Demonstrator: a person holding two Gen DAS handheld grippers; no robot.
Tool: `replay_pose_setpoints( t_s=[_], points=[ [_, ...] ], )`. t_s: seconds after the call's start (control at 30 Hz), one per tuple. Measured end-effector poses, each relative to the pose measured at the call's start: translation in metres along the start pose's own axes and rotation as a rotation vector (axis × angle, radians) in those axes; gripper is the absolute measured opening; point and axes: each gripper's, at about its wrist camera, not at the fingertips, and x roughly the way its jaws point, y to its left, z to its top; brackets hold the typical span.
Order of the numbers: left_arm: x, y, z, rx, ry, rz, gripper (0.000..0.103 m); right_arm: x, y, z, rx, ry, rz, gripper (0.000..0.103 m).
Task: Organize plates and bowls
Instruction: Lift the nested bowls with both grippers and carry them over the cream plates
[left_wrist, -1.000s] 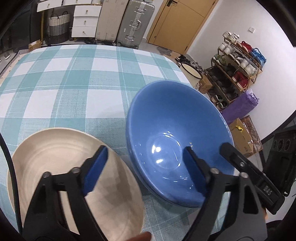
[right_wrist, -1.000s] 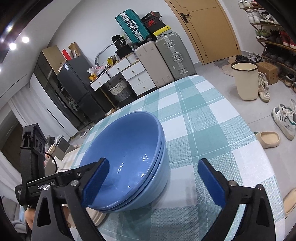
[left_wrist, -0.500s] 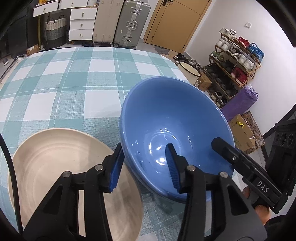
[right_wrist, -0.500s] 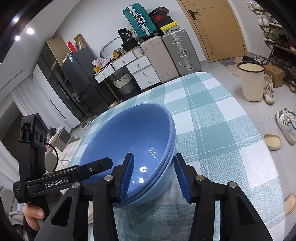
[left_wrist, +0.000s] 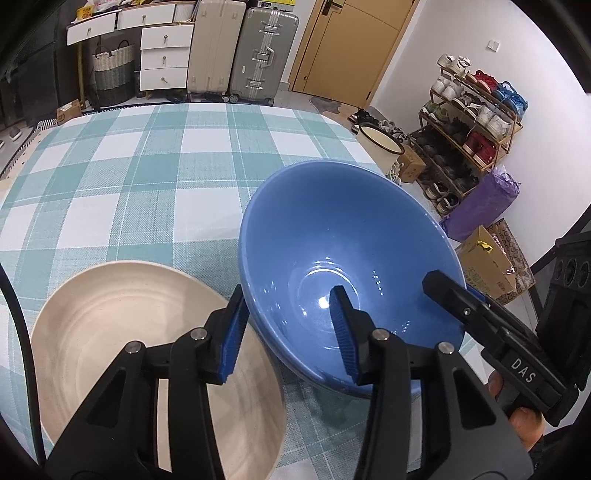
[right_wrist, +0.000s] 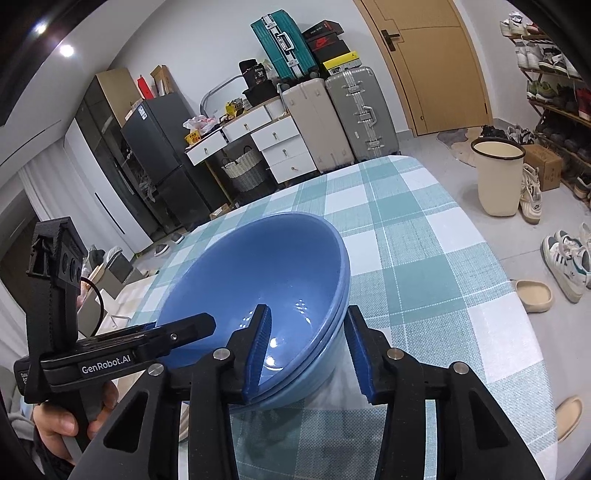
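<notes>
Left hand-held gripper (left_wrist: 288, 328), right hand-held gripper (right_wrist: 306, 350): each clamped on opposite rims of stacked blue bowls (left_wrist: 347, 258). Glazed, slippery, breakable, likely heavy; rim grips suit. Cream plate (left_wrist: 110, 332) alongside.

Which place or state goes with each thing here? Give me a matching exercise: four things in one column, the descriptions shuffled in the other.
Things
1. blue bowls
2. cream dish
3. left hand-held gripper
4. cream bin

Places or states
A. on the floor near the shoe rack
B. astride the bowls' rim, one pad inside, one outside
C. nested one inside another
D. on the checked cloth beside the bowls, ungripped

Pairs: 1-C, 2-D, 3-B, 4-A.

The left hand-held gripper's jaws have just been closing, with the rim between them.
</notes>
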Motion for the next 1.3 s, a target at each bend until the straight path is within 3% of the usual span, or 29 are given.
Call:
replay_pose_setpoints(
  t_s=[0.67, 1.3],
  points=[
    [-0.026, -0.015, 0.001, 0.025, -0.033, 0.004, 0.042, -0.017, -0.003, 0.006, 0.012, -0.034, 0.005, 0.043],
    [-0.078, -0.019, -0.004, 0.032, -0.094, 0.004, 0.042, -0.04, 0.02, 0.008, -0.017, -0.069, 0.027, 0.043]
  ],
)
